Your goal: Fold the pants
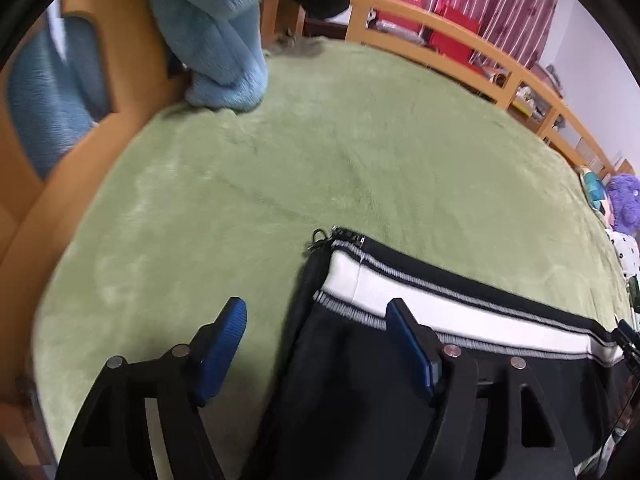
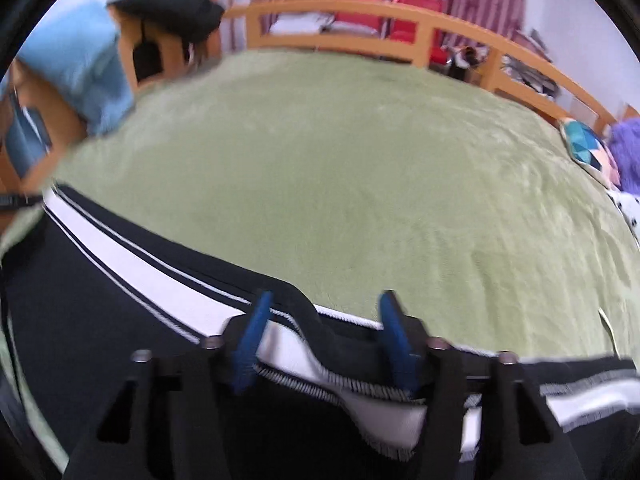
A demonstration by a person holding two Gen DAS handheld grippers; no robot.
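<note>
Black pants point(image 1: 360, 380) with a white stripe lie on the green blanket point(image 1: 320, 152), at its near edge, close under both my grippers. My left gripper point(image 1: 316, 320) is spread wide, gripping nothing; its one blue finger is over the pants, the other over bare blanket beside the pants' zipper end point(image 1: 336, 236). My right gripper point(image 2: 326, 320) is also wide apart, fingers straddling a raised fold of the pants' striped band point(image 2: 304, 344), not clamped on it. At the blanket's far corner a light blue garment point(image 1: 216, 40) hangs down. Wooden bed rail point(image 1: 460, 44) runs along the blanket's far side, with cubbies behind it, contents too blurred. Patterned cushion point(image 2: 588, 146) sits on the blanket's right edge.
</note>
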